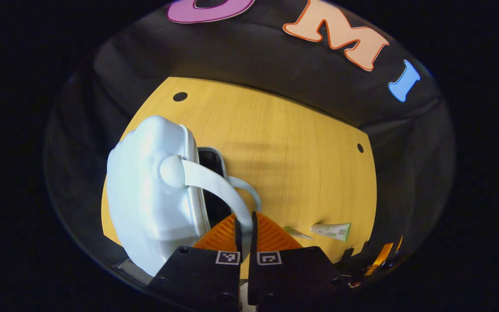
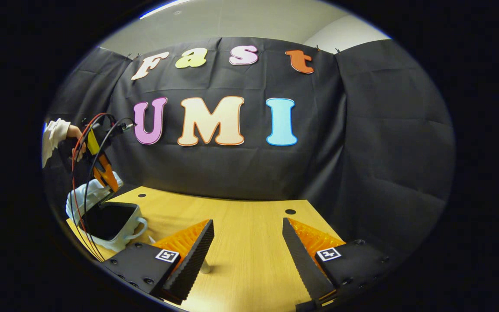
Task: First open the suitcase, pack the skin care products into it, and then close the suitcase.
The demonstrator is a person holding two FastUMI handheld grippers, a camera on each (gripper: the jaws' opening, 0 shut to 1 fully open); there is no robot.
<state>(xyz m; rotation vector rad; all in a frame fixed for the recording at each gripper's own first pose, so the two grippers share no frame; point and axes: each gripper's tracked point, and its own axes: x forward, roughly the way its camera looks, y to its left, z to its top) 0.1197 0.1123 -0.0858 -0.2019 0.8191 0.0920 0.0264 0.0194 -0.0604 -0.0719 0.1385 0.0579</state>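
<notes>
In the left gripper view, the small white suitcase stands open on the wooden table, with its lid raised on the left and its dark inside showing. My left gripper is shut on the lid's white handle strap. A white skin care tube with a green end lies on the table to the right, and a smaller pale item lies beside it. In the right gripper view, my right gripper hangs open over the table, holding nothing. The suitcase sits far left under the left gripper.
A hand with a white sleeve holds the left gripper, and red and black cables hang down from it. The table has small dark holes near its far corners. Black cloth walls close in behind and to the right.
</notes>
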